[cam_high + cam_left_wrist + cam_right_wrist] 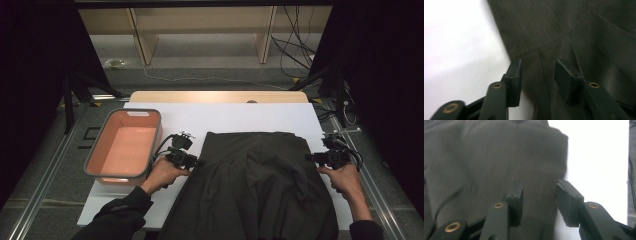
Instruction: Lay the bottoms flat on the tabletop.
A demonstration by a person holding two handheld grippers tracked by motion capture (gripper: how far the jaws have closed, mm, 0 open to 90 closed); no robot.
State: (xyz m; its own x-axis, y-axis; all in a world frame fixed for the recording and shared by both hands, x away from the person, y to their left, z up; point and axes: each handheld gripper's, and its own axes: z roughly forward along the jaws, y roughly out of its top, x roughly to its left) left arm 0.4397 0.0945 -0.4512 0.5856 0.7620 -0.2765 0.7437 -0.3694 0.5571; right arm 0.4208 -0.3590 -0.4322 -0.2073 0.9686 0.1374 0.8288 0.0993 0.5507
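Nearest the person, a dark garment (260, 185) hangs over the near edge of the white tabletop (240, 117) and runs away from them, its long axis near to far, with its far hem lying straight across the board. Halfway up its length a hand holds a claw at each side edge: the left claw (196, 162) at the cloth's left border, the right claw (311, 157) at the right border, both pointing inward toward each other across the fabric. In the left gripper view the jaws stand partly apart with the garment's edge below the gap and nothing pinched; the right gripper view shows the same, jaws partly apart over the cloth's rounded edge beside bare white board. Each claw thus has its own edge directly under it, so neither hand is the nearer one; I judge the next grasp turns on dropping straight back onto those borders. Farther left sits an empty pink bin (125, 145), apart from the cloth.
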